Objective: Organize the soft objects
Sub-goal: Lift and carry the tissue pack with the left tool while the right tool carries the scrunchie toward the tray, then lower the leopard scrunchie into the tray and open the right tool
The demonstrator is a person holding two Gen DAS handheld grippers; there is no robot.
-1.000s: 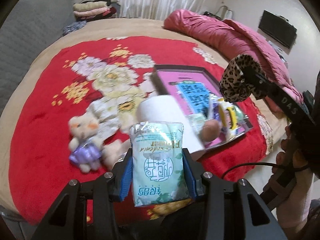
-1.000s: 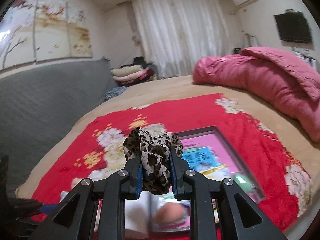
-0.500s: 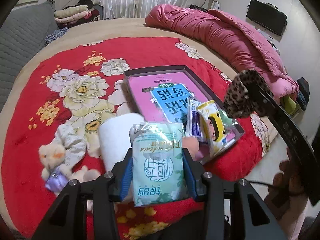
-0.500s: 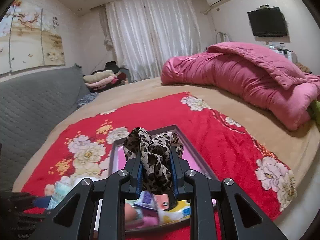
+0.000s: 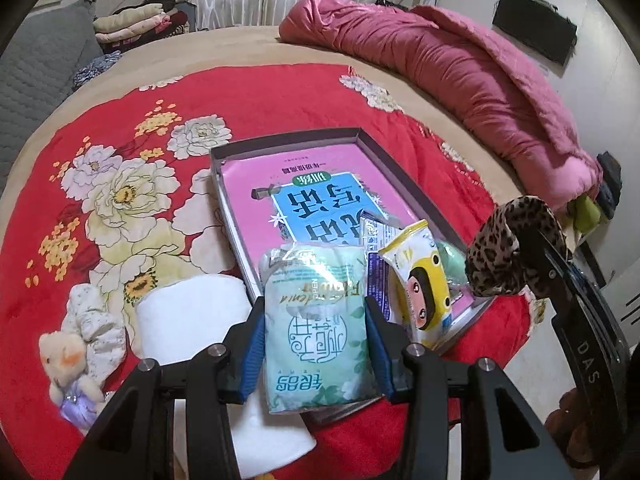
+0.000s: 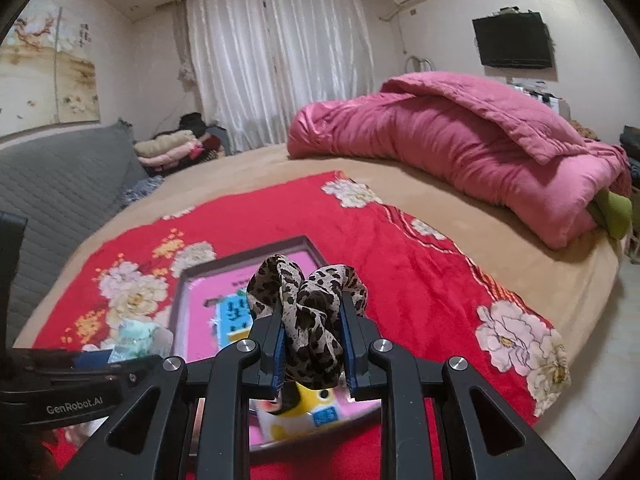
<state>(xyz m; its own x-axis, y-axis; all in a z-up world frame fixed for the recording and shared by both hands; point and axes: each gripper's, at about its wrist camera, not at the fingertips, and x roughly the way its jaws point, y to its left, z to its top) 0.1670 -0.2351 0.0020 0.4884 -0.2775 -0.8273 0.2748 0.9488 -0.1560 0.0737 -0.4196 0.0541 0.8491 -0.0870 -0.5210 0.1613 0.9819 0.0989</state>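
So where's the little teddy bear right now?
In the left wrist view the teddy bear lies at the far left on the red flowered blanket, beside the white tissue roll and outside the box.

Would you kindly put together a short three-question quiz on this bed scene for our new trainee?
1. True or false: the left claw is shut on a green tissue pack.
2. Which item does the right claw grip? A. teddy bear B. leopard-print scrunchie C. paper roll
3. Fill in: the yellow cartoon pack lies in the ____ on the red floral blanket.

Key
1. True.
2. B, the leopard-print scrunchie; the teddy bear and white paper roll lie on the blanket.
3. Tray.
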